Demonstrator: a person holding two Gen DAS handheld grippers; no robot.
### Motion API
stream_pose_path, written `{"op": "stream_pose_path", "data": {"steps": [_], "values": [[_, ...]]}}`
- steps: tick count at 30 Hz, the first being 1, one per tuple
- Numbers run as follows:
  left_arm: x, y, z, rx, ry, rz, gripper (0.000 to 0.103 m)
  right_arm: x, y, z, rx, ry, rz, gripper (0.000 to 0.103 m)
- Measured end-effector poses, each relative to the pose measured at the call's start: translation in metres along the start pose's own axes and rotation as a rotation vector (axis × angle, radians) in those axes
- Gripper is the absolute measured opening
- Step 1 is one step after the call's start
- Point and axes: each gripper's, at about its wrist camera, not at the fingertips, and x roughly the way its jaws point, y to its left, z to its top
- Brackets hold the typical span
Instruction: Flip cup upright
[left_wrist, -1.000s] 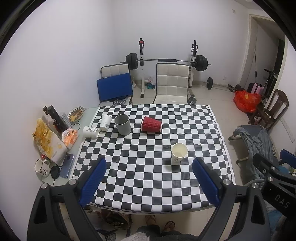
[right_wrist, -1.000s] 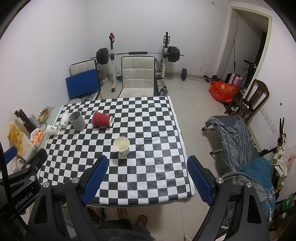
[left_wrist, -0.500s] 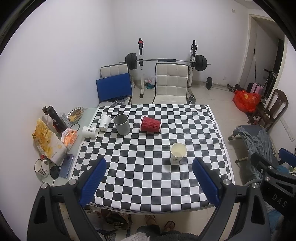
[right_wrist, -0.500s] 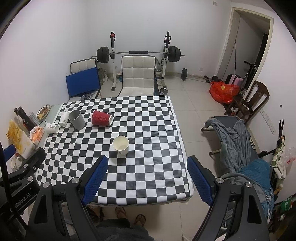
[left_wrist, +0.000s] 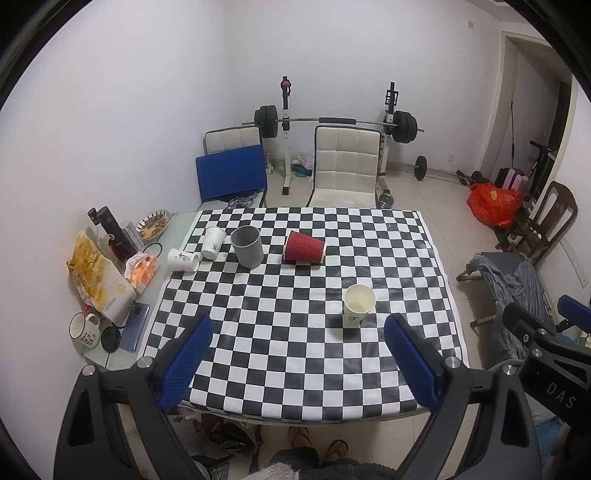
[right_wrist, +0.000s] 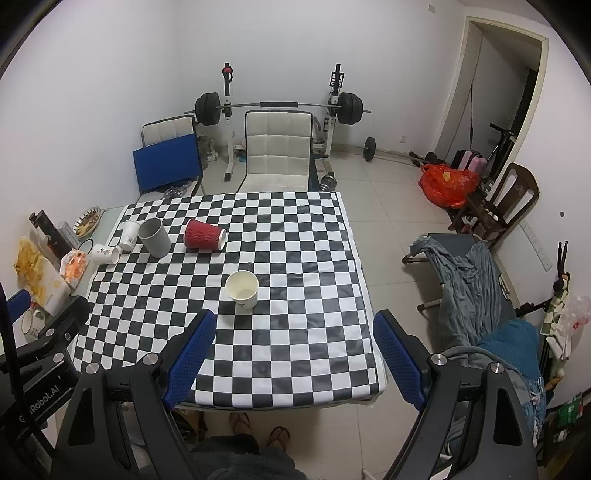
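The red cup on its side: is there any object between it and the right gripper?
Yes. In the right wrist view, an upright white paper cup stands between the right gripper and the red cup; otherwise only checkered cloth.

White cup (left_wrist: 358, 305) stands before red cup (left_wrist: 305, 247); sides open.

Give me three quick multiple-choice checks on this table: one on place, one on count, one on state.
1. The red cup lies
A. beside the grey cup
B. on the floor
C. inside the white cup

2. Cups lying on their sides:
A. none
B. two
C. five

3. The left gripper and right gripper are
A. shut on cups
B. open, empty
C. out of view

Answers:
1 A: it rests right of the grey one.
2 B: the red cup and a small white cup.
3 B: fingers spread, nothing between.
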Motion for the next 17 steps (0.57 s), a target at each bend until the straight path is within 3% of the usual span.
{"op": "stream_pose_path", "data": {"steps": [17], "values": [[-0.0004,0.0044,-0.0016,-0.005,-0.003,-0.002,0.095,0.0001,0.0034,0.0002,-0.008,-0.002,0.003,0.089]]}}
